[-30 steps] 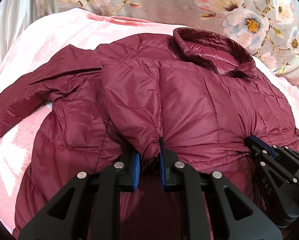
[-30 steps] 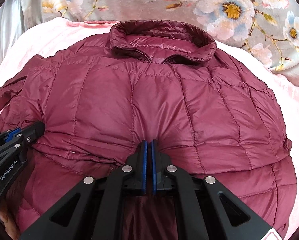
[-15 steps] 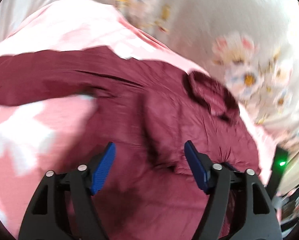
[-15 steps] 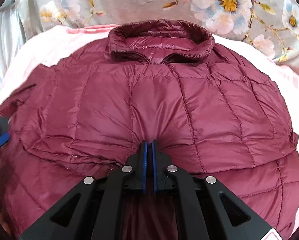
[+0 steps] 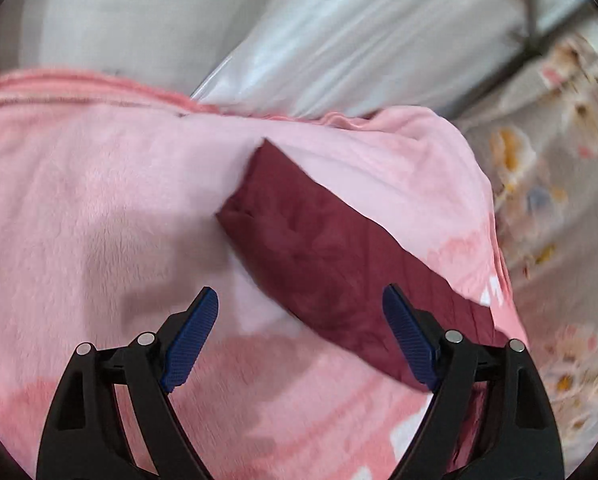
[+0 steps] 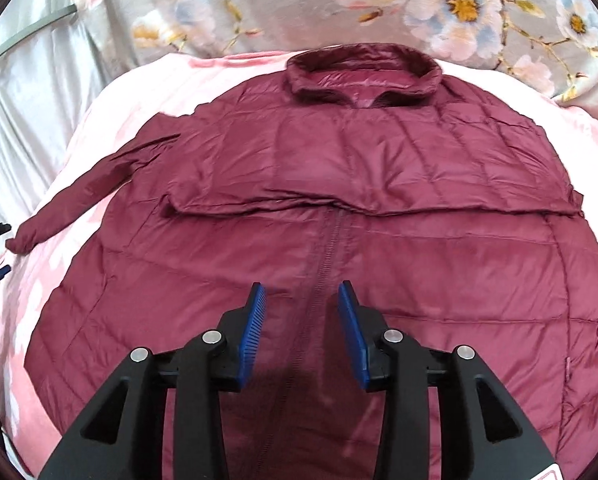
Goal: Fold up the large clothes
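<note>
2 grippers, both empty now; half a second ago your right one was still pinched shut on the chest of the jacket, and a second ago your left held a fold of it too.

Item 1, pink fleece blanket (image 6: 139,92): plush, soft nap, covers the bed under everything. Beyond it lie a floral sheet (image 6: 439,4) and a silvery satin cloth (image 5: 359,40).

Item 2, maroon puffer jacket (image 6: 379,248): quilted in stitched panels, slick nylon sheen, lies front up across the middle of the blanket with its stand collar (image 6: 363,68) at the far edge. A padded band, probably the far sleeve, is laid across the chest, with its lower edge crossing just above the zipper (image 6: 327,248).

Item 3, left sleeve (image 6: 79,200): not yet folded, stretched out flat onto the blanket, cuff well clear of the body. In the left wrist view it runs diagonally as a smooth dark wedge.

Item 4, left gripper (image 5: 299,336): fingers spread wide, holding nothing, hovering over the sleeve (image 5: 319,248) near its cuff end.

Item 5, right gripper (image 6: 301,332): fingers moderately apart, holding nothing, poised over the zipper line on the lower front.

Judgement: the release marks 1 fold as set; the outstretched sleeve looks to be your next pickup, then the hem.
</note>
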The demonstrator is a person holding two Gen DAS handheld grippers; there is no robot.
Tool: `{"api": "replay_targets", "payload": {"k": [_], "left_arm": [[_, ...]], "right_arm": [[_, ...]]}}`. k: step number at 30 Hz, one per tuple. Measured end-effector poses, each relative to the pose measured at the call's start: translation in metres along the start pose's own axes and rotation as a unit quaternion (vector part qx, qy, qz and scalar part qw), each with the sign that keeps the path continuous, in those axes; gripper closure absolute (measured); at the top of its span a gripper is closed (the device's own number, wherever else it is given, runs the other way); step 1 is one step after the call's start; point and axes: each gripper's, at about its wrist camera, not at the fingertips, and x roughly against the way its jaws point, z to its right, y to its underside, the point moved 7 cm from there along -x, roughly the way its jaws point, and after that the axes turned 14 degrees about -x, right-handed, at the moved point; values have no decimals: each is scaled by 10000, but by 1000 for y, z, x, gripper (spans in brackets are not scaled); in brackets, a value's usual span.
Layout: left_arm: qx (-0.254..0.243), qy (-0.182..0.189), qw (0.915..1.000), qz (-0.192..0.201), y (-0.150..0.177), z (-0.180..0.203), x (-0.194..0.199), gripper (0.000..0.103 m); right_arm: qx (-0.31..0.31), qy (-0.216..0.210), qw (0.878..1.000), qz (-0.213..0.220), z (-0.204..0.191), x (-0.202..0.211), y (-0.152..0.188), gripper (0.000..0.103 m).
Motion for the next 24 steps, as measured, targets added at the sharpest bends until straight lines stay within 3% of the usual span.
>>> {"api": "replay_targets", "payload": {"k": [3, 4, 8, 11, 17, 24], "left_arm": [[107, 208, 9997, -120, -3, -1, -18, 23], [107, 248, 9995, -165, -3, 0, -23, 27], [-46, 305, 9989, -341, 4, 10, -38, 81], [-152, 327, 9989, -297, -1, 13, -36, 95], [-642, 436, 9970, 39, -28, 34, -12, 99], [-1300, 592, 9877, 632, -66, 80, 28, 100]], "right_arm": [[75, -80, 9999, -67, -18, -3, -10, 65], [84, -150, 9998, -87, -27, -5, -16, 69], [120, -593, 9980, -169, -76, -15, -46, 85], [177, -709, 9971, -220, -116, -35, -69, 88], [341, -822, 9950, -459, -181, -86, -85, 93], [585, -525, 9919, -1001, -212, -153, -58, 102]]}}
